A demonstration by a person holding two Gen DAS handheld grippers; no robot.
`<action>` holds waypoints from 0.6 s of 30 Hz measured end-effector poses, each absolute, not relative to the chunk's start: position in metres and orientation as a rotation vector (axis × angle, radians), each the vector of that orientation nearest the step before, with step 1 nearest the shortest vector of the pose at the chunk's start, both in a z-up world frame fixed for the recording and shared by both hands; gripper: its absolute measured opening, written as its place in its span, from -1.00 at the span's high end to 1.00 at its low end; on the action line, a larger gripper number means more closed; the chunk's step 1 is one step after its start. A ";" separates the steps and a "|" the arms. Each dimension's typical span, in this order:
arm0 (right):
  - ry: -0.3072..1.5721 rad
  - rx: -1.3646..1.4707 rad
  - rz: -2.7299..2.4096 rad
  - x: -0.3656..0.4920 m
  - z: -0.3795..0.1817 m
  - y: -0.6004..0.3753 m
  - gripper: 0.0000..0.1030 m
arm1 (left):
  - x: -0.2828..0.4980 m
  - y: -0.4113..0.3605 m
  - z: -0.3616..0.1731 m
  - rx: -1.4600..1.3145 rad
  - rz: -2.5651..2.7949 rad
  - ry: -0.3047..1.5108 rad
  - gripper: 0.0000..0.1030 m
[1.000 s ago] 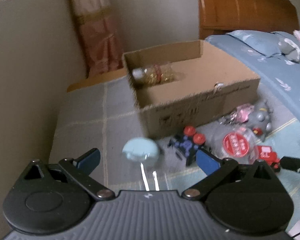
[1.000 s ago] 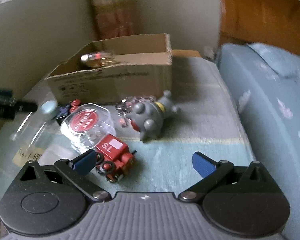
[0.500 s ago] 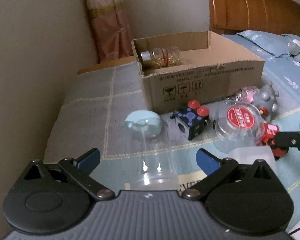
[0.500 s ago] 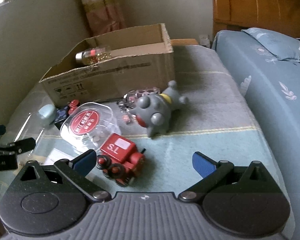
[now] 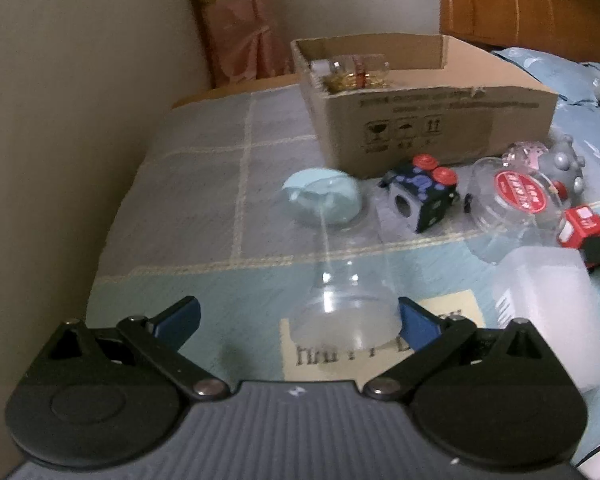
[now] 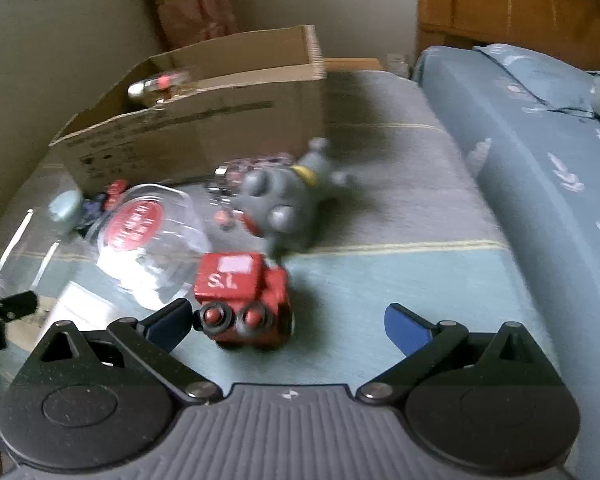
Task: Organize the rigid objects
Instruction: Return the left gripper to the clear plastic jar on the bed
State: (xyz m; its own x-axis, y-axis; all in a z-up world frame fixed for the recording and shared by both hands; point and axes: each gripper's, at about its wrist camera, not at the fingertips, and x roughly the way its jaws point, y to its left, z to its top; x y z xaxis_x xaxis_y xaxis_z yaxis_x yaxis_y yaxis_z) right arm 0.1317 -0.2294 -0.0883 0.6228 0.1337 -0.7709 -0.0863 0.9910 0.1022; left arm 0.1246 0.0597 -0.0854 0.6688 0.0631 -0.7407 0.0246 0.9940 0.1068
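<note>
I work over a checked blanket on the bed. Nearest, my left hand-held gripper is spread around the clear bottle; my right hand-held gripper is spread around the red toy truck. Farther, the cardboard box holds one small bottle; most objects remain outside.

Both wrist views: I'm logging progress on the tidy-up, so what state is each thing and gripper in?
Box: open, upright.
Gold bottle: lying inside the box.
Clear bottle: capped, lying between the open left gripper fingers.
Jar: lidded, on its side.
Red truck: on its wheels, between the open right gripper fingers, not gripped.
Grey toy: lying outside the box.
Cube: outside the box.
</note>
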 end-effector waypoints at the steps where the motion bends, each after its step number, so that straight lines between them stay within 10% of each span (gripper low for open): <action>1: 0.890 0.058 0.120 0.130 -0.088 -0.234 -1.00 | 0.123 0.064 -0.086 0.101 0.027 0.843 -0.98; 18: 0.887 -0.098 0.148 0.119 -0.101 -0.238 -1.00 | 0.120 0.099 -0.079 -0.055 0.061 0.872 -0.97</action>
State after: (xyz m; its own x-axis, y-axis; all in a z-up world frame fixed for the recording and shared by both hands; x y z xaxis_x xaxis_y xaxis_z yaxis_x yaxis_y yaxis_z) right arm 0.1193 -0.2383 -0.1009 0.6224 0.0884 -0.7777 -0.1697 0.9852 -0.0238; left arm 0.1196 0.0994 -0.0789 0.6420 0.0309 -0.7661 -0.0756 0.9969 -0.0232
